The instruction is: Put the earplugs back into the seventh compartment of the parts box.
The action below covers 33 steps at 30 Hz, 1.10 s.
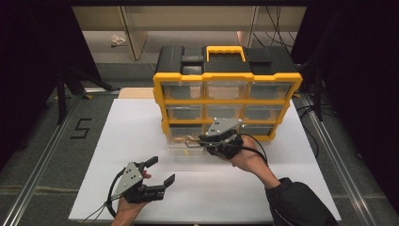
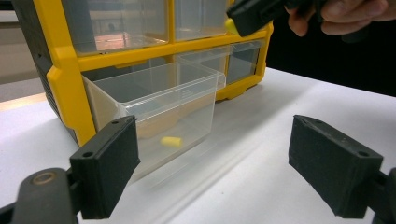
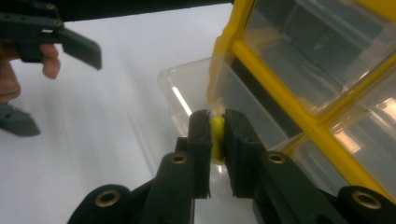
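Pinching a small yellow piece [image 3: 216, 139], probably a foam earplug, your right gripper [image 3: 215, 122] has its jaws nearly together on it, so it sits squarely between the pads just above the pulled-out clear drawer [image 3: 187, 100], close to the yellow frame of the organizer case [image 1: 227, 100]. That drawer [image 2: 159, 114] stands drawn forward from the case's bottom row, left open at the top so you can reach straight down into it. A second yellow piece [image 2: 171, 141] lies on the drawer's floor near its front wall, which suggests you are either emptying or filling this bin one piece at a time. Your left gripper [image 1: 157, 172] rests on the white tabletop [image 1: 141, 127], well in front of the drawer and to its left, jaws spread wide and empty, pointed toward the drawer, kept clear of the right hand [image 1: 247, 157] yet ready to steady the drawer if it slides.
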Each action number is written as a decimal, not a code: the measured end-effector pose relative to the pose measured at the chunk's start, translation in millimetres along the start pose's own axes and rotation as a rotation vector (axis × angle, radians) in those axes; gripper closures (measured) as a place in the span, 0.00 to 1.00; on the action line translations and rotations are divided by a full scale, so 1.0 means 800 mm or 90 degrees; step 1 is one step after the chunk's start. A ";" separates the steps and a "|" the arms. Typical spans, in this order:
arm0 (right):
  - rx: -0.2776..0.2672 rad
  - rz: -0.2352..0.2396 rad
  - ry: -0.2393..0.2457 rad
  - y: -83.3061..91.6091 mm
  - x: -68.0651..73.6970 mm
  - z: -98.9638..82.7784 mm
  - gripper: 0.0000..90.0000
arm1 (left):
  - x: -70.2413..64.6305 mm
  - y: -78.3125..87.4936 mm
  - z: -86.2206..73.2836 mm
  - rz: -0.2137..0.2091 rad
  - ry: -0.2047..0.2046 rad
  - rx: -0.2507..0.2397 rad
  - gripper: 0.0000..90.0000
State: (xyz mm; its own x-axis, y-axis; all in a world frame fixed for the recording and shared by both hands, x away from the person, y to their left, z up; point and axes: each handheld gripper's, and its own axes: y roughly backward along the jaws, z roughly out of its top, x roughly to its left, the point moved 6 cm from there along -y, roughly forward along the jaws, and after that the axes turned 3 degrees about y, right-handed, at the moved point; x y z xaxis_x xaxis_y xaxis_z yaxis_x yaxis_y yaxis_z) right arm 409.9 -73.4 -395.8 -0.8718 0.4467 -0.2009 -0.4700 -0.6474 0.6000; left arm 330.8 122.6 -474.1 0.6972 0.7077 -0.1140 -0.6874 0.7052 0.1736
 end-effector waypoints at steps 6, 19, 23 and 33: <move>0.000 -0.010 -0.017 -0.015 -0.015 0.015 0.90 | 0.000 0.000 0.000 -0.003 0.002 -0.002 0.17; 0.022 -0.017 -0.038 -0.052 -0.025 0.022 0.89 | 0.001 0.001 0.001 -0.003 0.007 -0.005 0.17; 0.035 -0.018 -0.036 -0.062 -0.027 0.020 0.88 | 0.001 0.000 0.001 -0.003 0.007 -0.003 0.17; 0.030 -0.010 -0.025 -0.066 -0.022 0.024 0.67 | 0.003 0.001 0.001 0.002 0.009 -0.003 0.17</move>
State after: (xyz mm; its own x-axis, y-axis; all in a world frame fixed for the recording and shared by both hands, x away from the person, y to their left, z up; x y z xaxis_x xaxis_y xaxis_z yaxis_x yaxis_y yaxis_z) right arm 452.6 -35.1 -408.7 -0.8582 0.4808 -0.1799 -0.4752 -0.6114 0.6327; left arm 332.1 124.6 -473.6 0.6922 0.7104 -0.1273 -0.6906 0.7032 0.1693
